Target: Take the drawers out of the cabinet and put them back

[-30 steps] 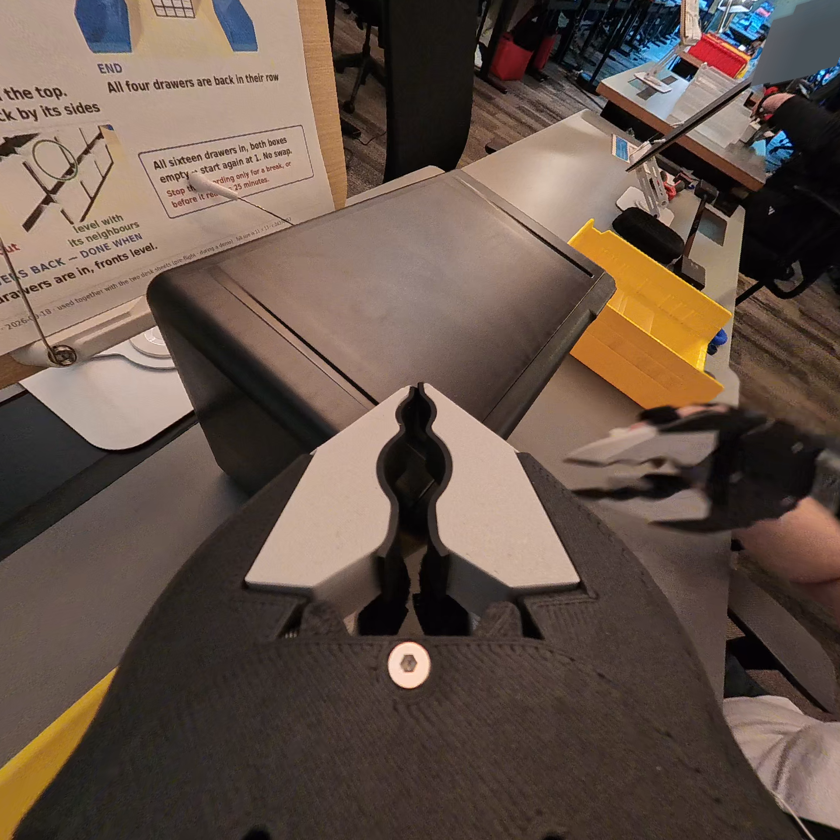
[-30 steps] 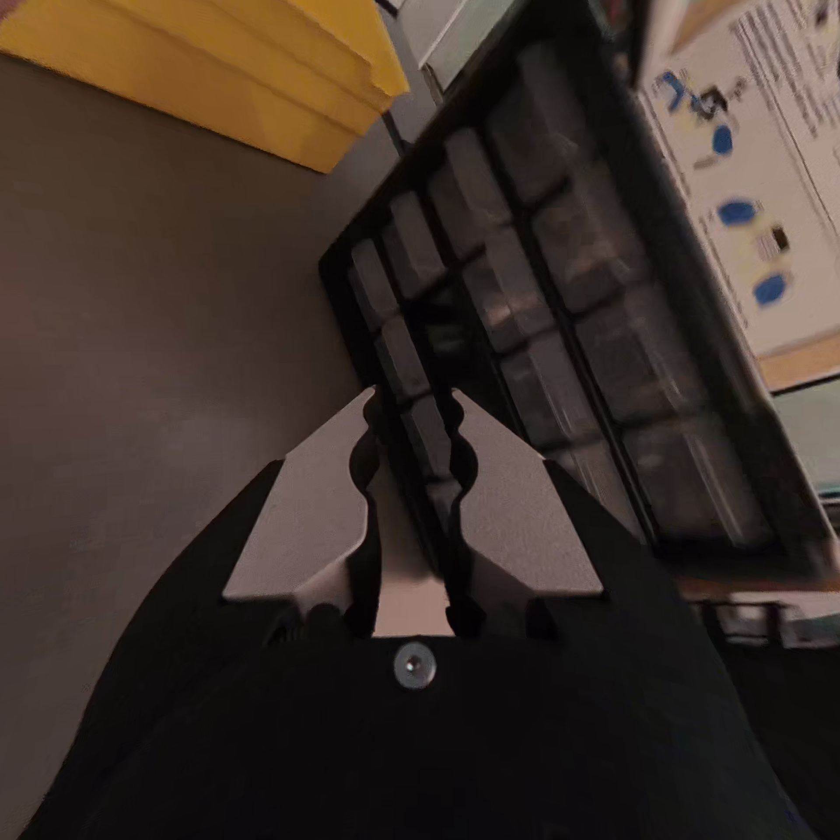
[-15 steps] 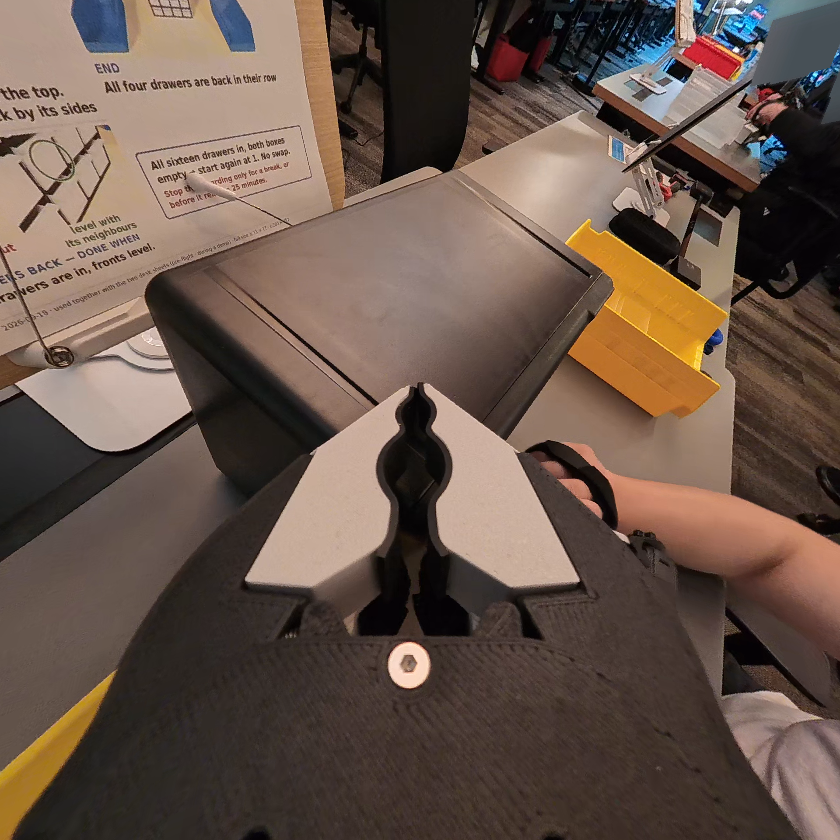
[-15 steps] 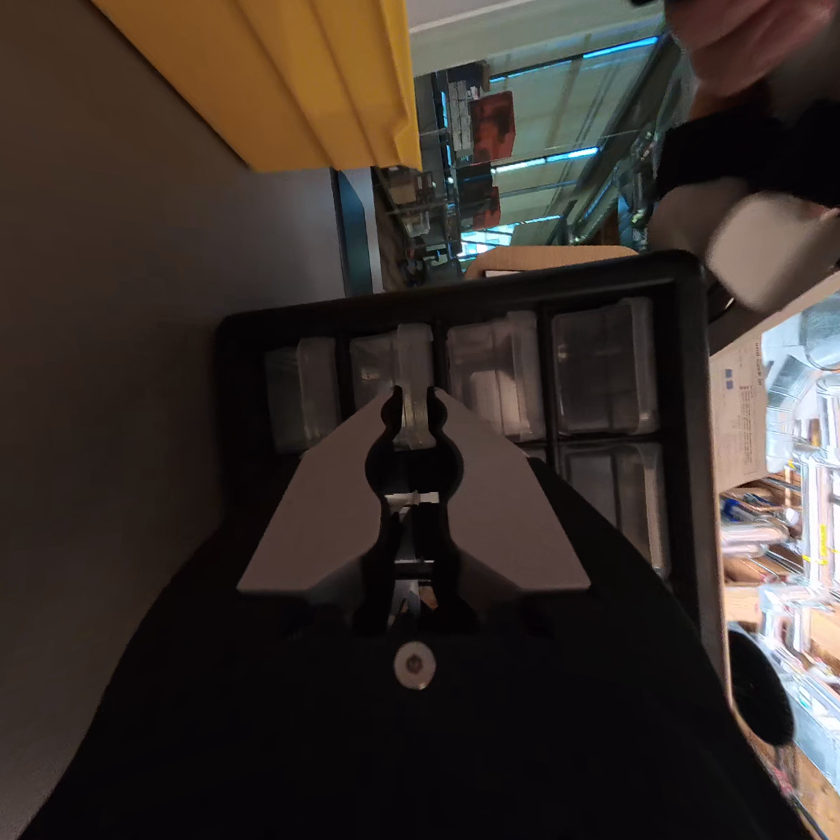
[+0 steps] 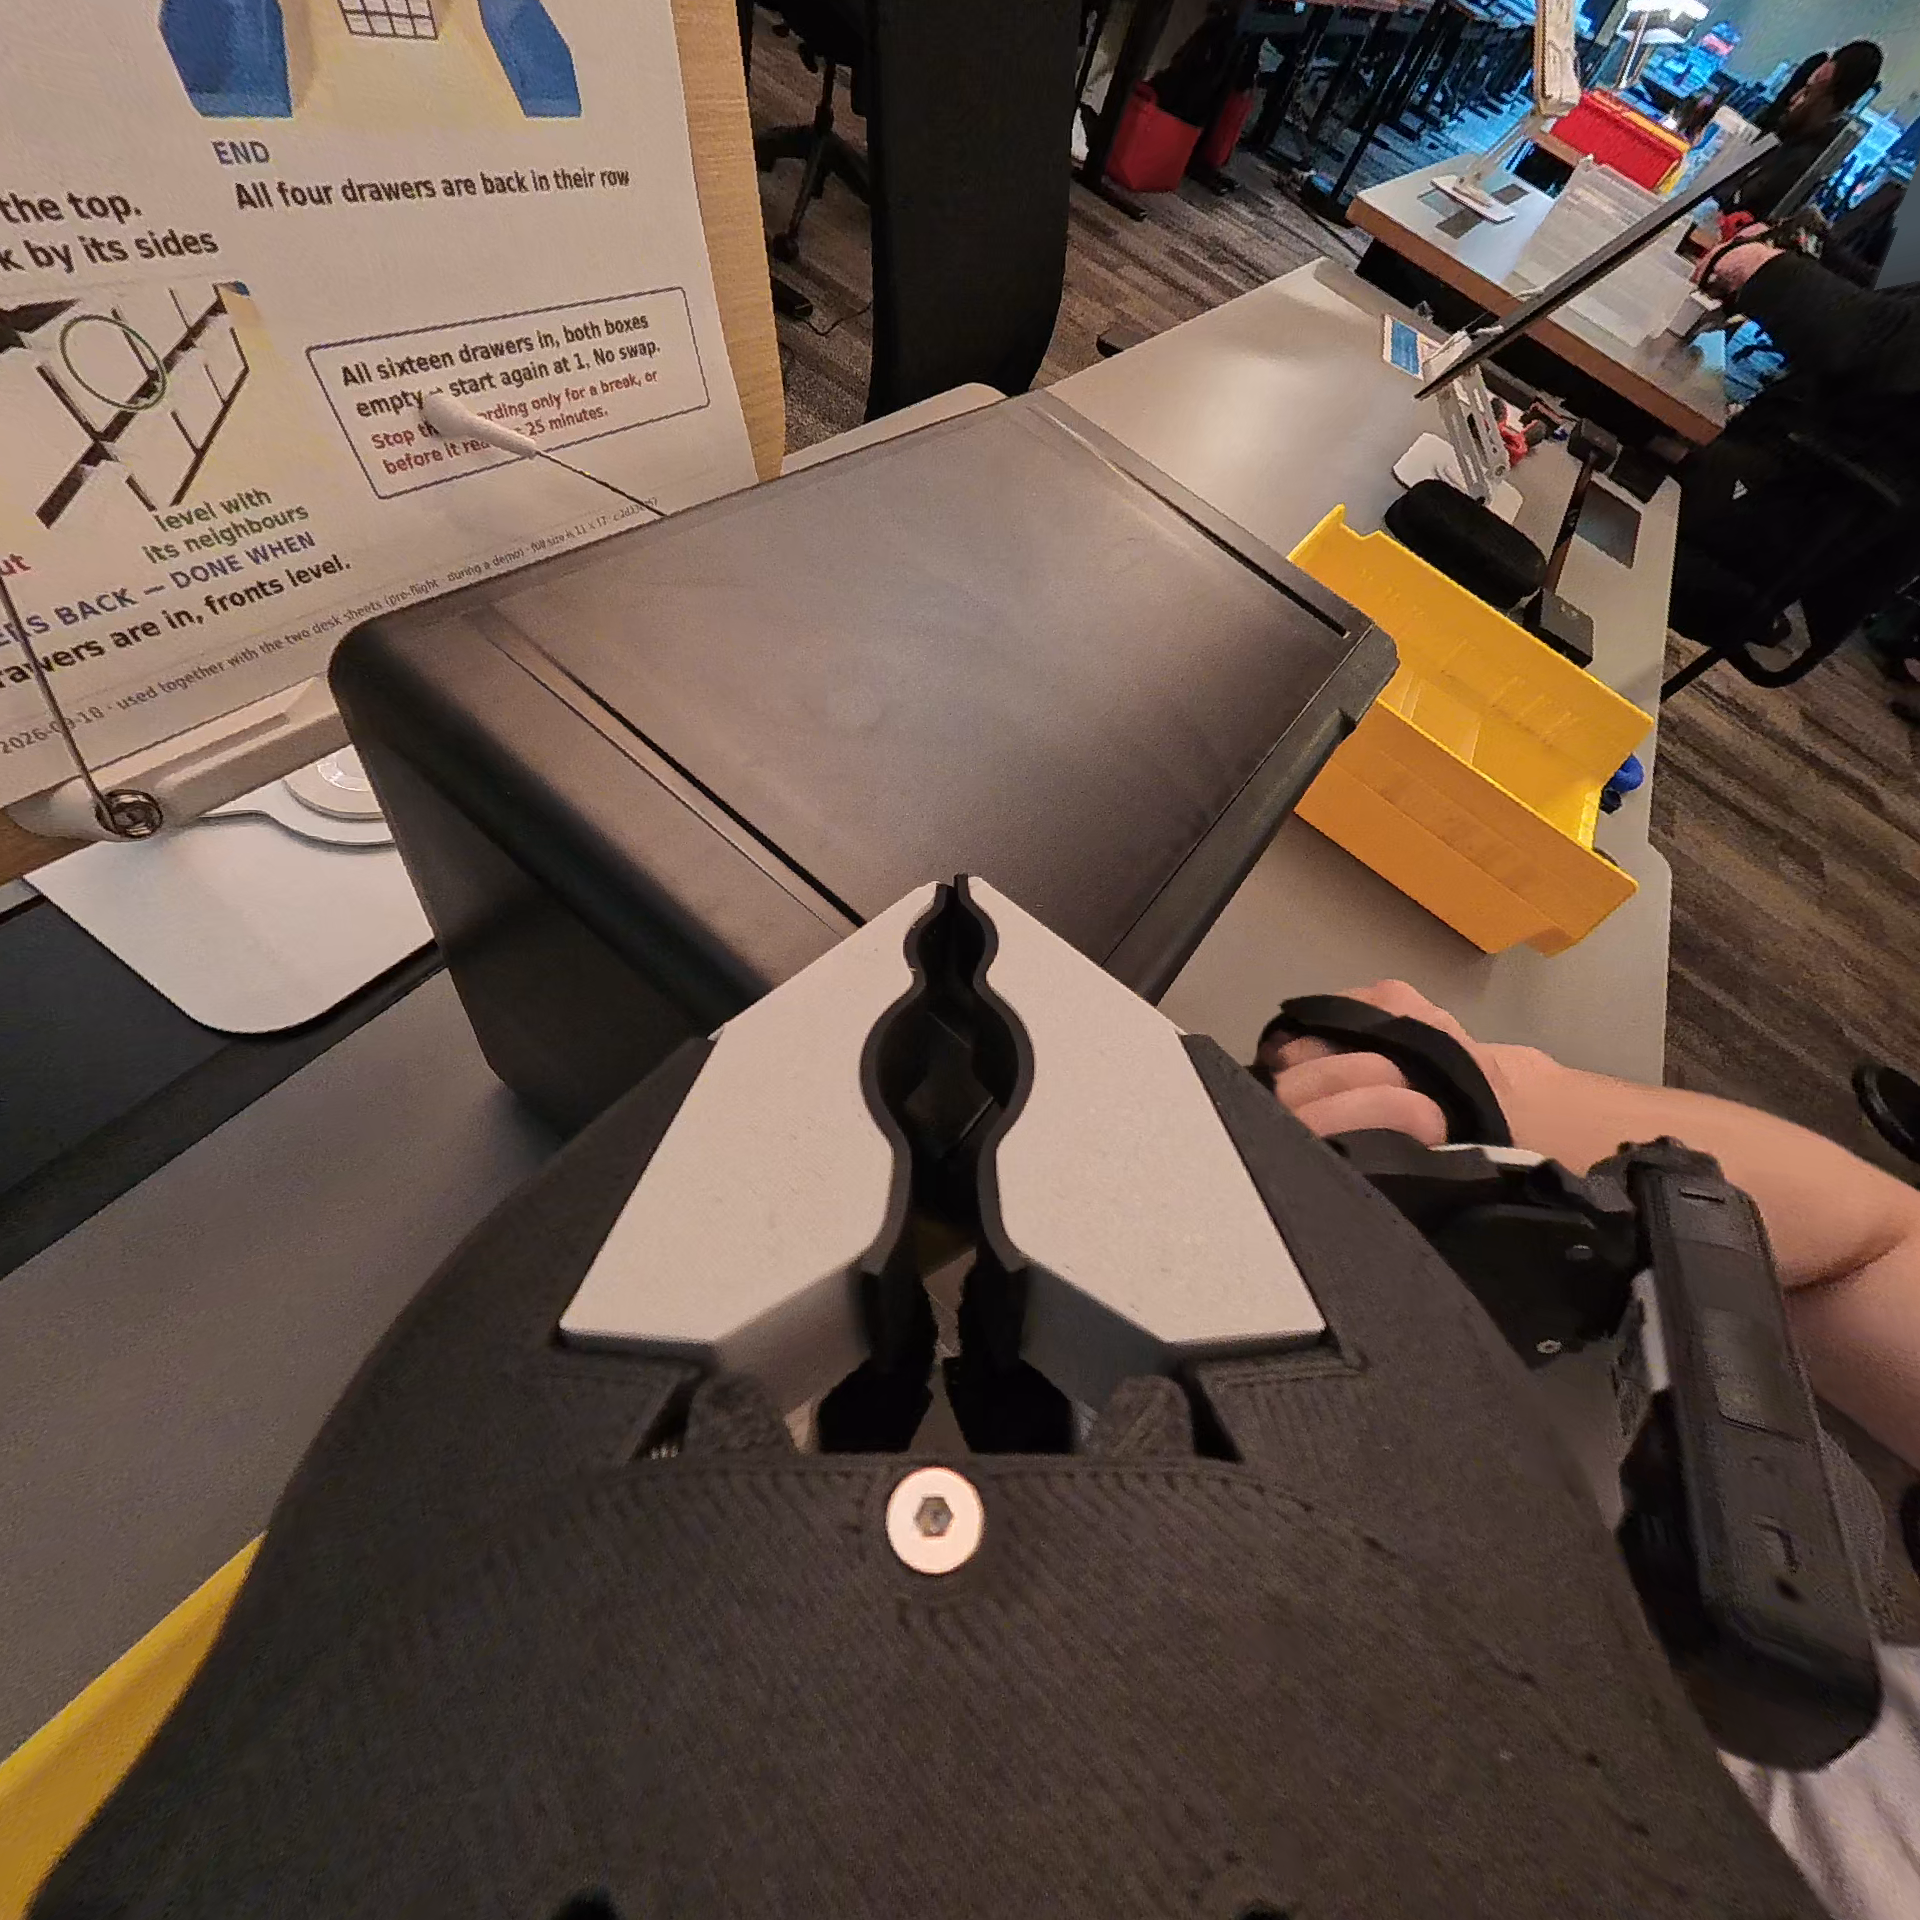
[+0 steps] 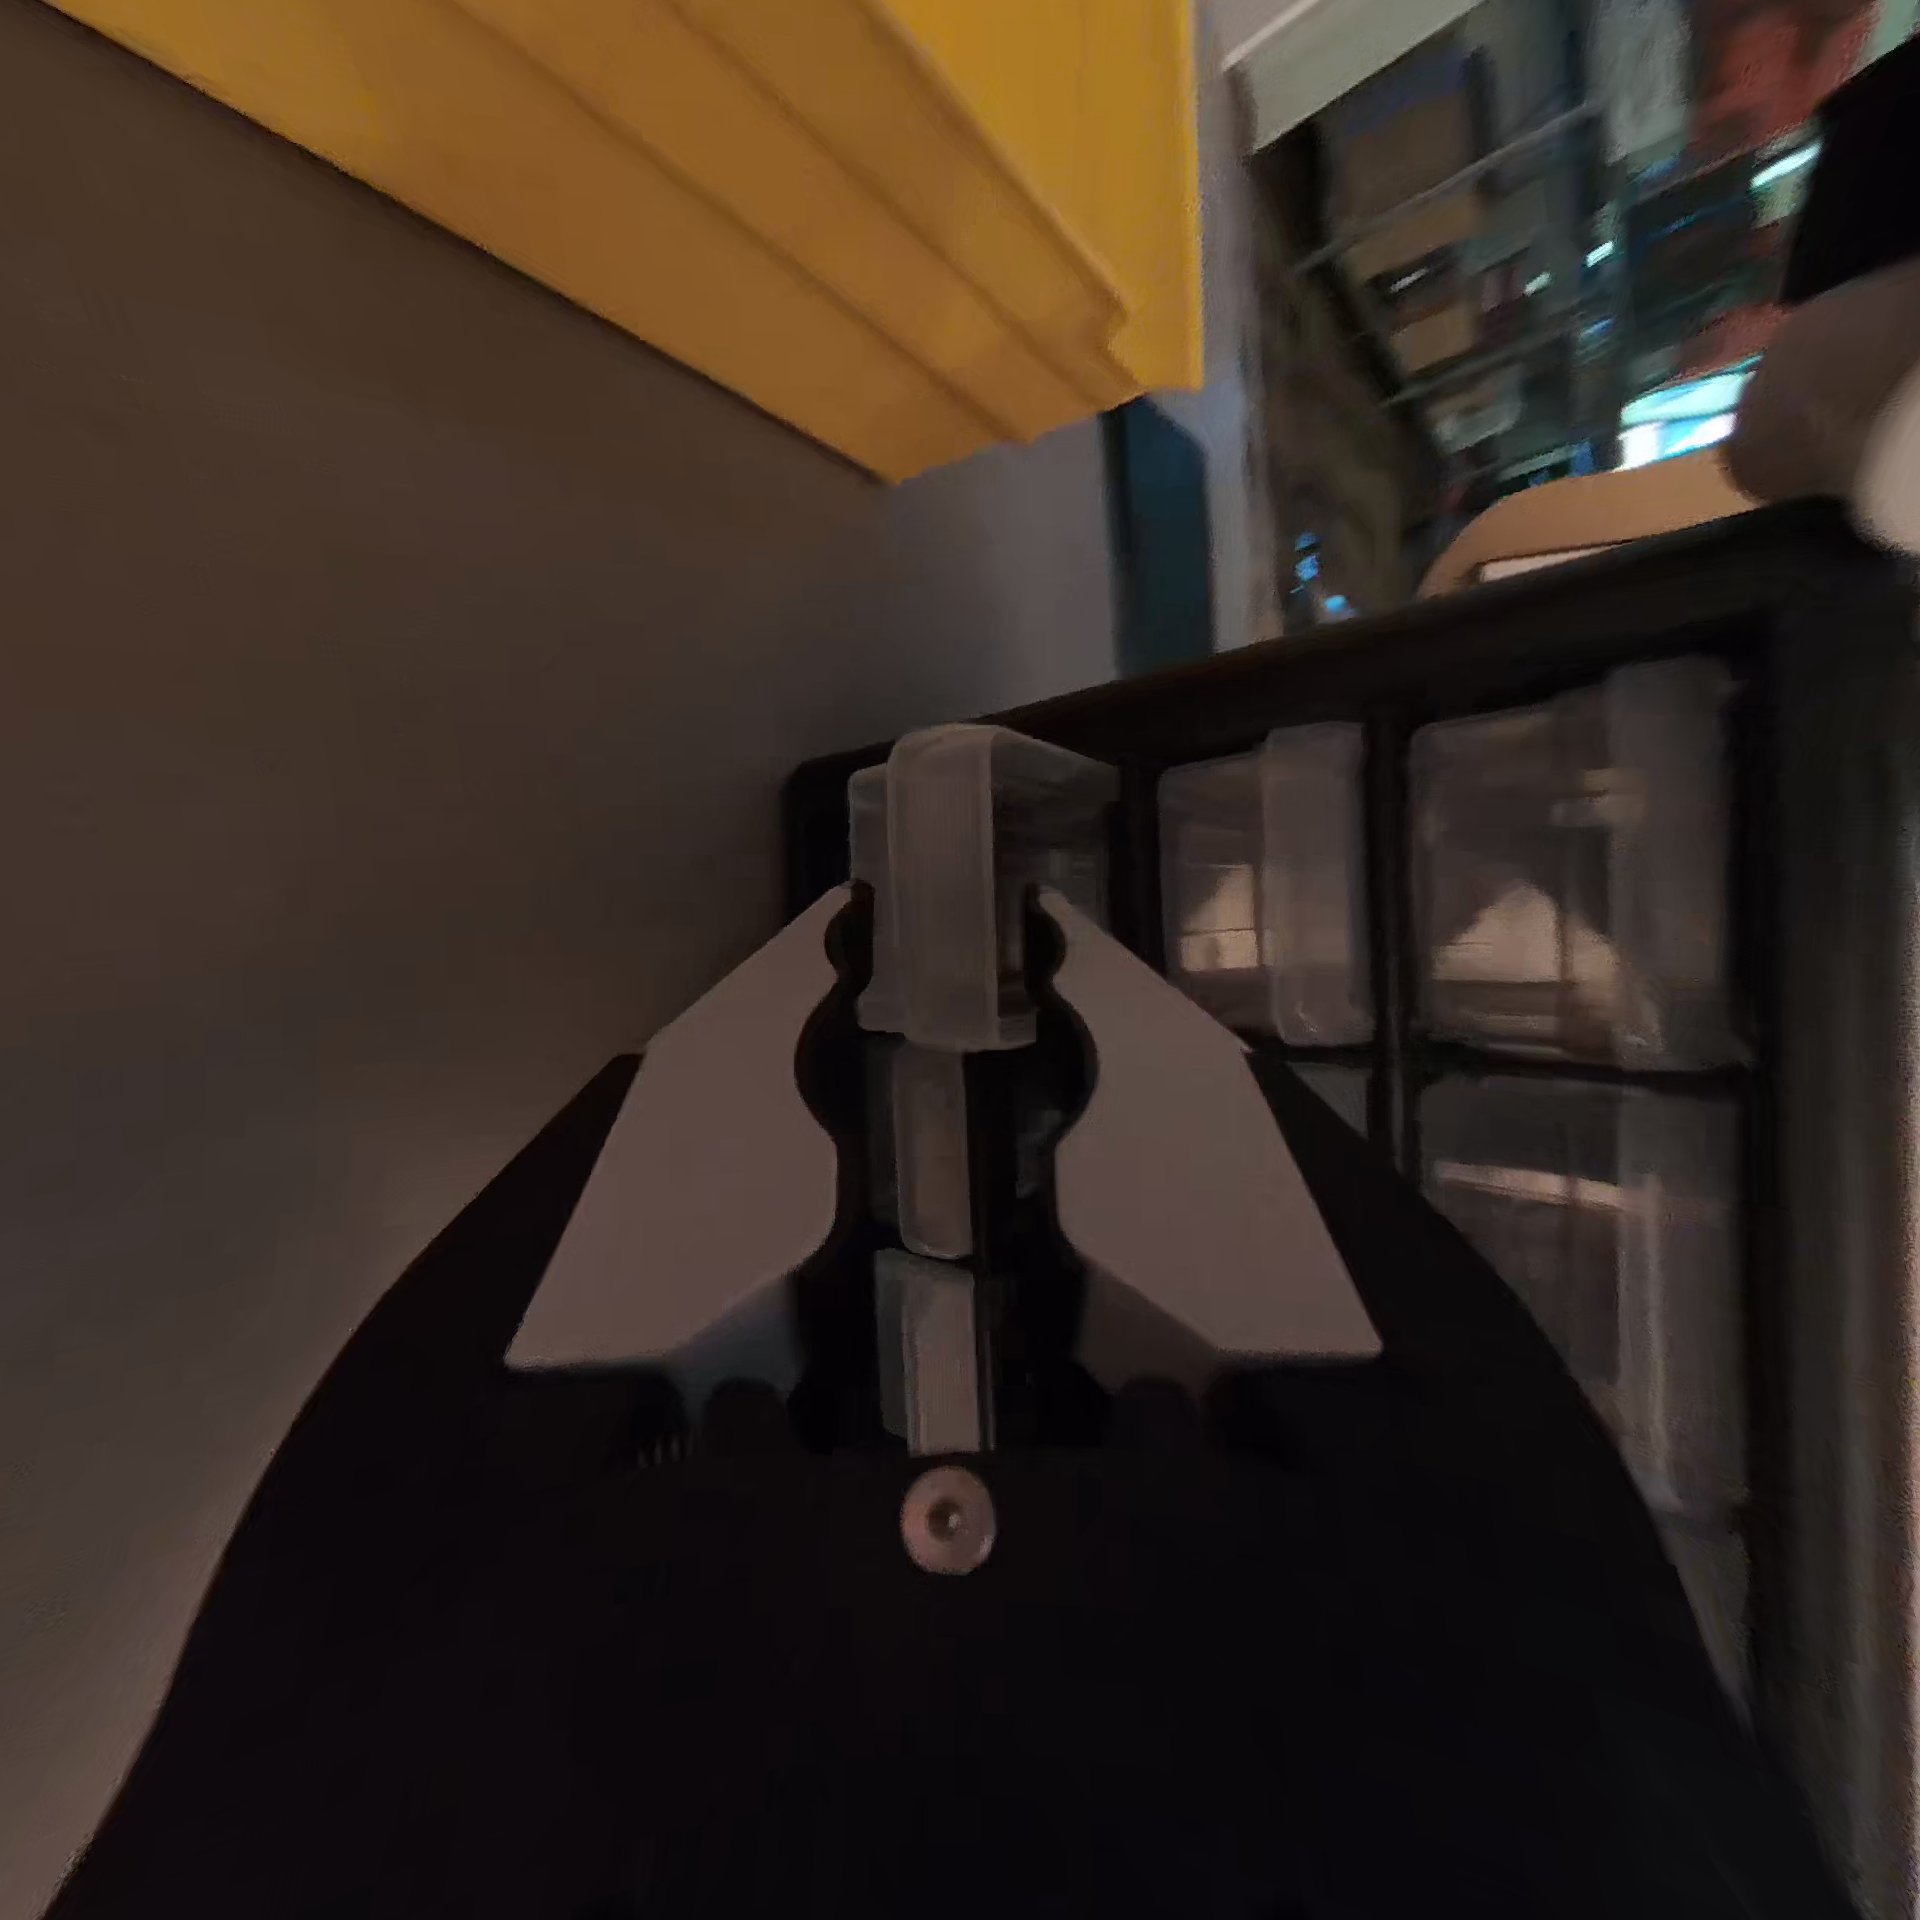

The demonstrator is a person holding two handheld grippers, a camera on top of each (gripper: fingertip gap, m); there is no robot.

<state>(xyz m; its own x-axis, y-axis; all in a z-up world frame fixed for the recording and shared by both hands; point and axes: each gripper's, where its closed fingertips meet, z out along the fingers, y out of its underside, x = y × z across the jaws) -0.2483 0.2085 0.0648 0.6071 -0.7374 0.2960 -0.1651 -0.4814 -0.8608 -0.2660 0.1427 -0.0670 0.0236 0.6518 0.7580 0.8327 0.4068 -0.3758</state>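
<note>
The black drawer cabinet [image 5: 883, 644] stands on the grey table, its flat top facing the left wrist view. My left gripper [image 5: 958, 883] is shut and empty, held over the cabinet's near top edge. In the right wrist view, which is rolled sideways, the cabinet's front [image 6: 1455, 634] shows several clear drawers. My right gripper [image 6: 945, 904] is shut on the handle of a clear drawer [image 6: 935, 852] at the end of a row; this drawer sticks out a little from its neighbours. In the left wrist view only the hand [image 5: 1371, 1081] holding the right gripper shows.
A yellow bin [image 5: 1475, 790] sits on the table right of the cabinet and also shows in the right wrist view [image 6: 831, 208]. An instruction poster [image 5: 364, 312] stands behind the cabinet. A yellow edge [image 5: 83, 1745] shows at the lower left. Other desks and people are far back.
The right gripper swung from beside the cabinet to its front, rolled sideways, and closed around an end drawer's handle. The left gripper has not moved.
</note>
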